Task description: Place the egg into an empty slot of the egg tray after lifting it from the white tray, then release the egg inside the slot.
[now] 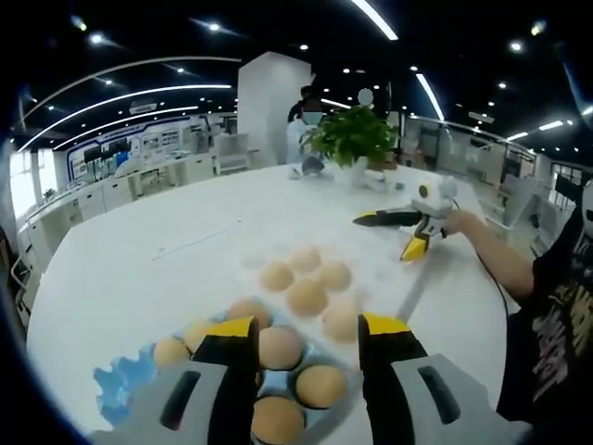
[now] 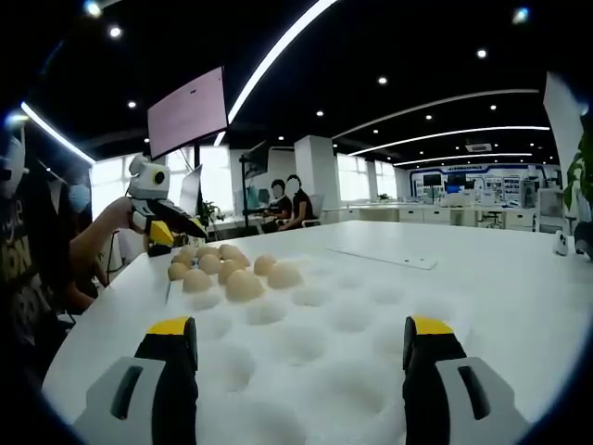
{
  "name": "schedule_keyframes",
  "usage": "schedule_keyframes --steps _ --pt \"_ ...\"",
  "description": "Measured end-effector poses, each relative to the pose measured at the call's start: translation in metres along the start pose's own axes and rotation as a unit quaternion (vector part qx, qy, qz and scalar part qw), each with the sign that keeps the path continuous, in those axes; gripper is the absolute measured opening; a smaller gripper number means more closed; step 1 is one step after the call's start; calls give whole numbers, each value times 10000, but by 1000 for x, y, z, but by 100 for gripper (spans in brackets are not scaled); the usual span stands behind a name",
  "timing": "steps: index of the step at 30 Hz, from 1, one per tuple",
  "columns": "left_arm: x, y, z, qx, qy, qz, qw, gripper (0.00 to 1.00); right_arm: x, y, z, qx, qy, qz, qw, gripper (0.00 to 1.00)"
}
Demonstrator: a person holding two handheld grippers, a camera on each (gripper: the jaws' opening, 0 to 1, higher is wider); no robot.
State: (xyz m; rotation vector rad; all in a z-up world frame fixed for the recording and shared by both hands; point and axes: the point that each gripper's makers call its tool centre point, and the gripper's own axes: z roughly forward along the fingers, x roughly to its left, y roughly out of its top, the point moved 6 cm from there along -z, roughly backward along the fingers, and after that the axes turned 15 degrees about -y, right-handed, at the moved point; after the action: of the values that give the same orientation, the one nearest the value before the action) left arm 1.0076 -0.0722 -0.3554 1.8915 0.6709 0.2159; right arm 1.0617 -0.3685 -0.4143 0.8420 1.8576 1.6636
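In the left gripper view, the left gripper (image 1: 306, 336) is seen with its yellow-tipped black jaws spread apart, nothing held between them, above a pale blue plastic egg tray (image 1: 120, 394) at the near edge of the round white bench (image 1: 139, 250). Several tan eggs sit in the slots of that tray, and one tan egg (image 1: 280, 348) lies directly between the spread jaws without being touched by them. Further along the bench, a white dimpled foam tray (image 1: 371, 278) is seen with five loose tan eggs (image 1: 307, 297) resting in its hollows. The right gripper (image 1: 414, 232) is held in a person's hand beyond them, its jaws apart and empty. A green potted plant (image 1: 352, 134) stands at the far side.

In the right gripper view, the right gripper (image 2: 301, 338) is seen wide open over bare hollows of the white tray (image 2: 306, 352), with the egg cluster (image 2: 244, 285) ahead and the left gripper (image 2: 167, 222) beyond it.
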Motion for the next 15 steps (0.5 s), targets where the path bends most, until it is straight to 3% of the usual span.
schedule_keyframes --steps 15 --pt "-10 4 22 -8 -259 -47 9997 44 0 0 -1 1 -4 -4 10000 96"
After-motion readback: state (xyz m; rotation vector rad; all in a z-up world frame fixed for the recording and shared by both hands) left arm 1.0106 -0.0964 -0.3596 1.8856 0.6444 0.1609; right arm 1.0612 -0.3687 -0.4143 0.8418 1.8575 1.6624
